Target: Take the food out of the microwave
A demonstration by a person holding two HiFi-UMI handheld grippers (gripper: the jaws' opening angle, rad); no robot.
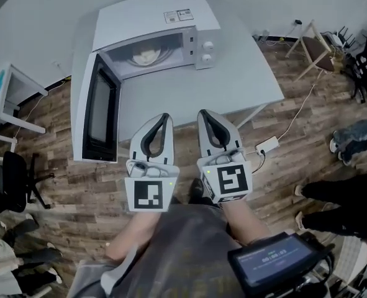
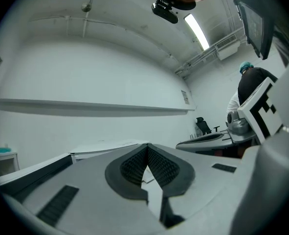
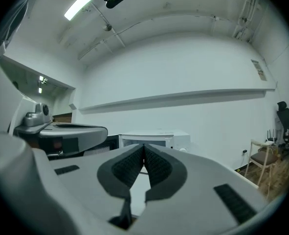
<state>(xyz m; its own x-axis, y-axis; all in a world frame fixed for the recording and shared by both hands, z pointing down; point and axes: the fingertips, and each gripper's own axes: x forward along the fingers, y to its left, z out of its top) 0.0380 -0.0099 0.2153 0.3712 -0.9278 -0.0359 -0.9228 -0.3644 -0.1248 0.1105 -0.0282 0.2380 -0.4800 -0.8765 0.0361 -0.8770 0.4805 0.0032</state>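
Food (image 1: 147,56) beyond left tongs (image 1: 164,116), right tongs (image 1: 203,113)

The microwave (image 1: 155,17) is set at the far left corner of the table (image 1: 245,73), with its door (image 1: 99,107) swung out along the left edge. The food (image 1: 147,56) is seen inside. The left gripper (image 1: 164,117) and the right gripper (image 1: 203,113) are held side by side over the near edge.

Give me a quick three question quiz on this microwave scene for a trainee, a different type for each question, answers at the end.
1. Fill in: the left tool and right tool both have jaws ____.
2. The food is: A in the left tool, B in the right tool, C inside the microwave.
3. True or false: the microwave's door is closed.
Key: 1 shut; 2 C; 3 false.
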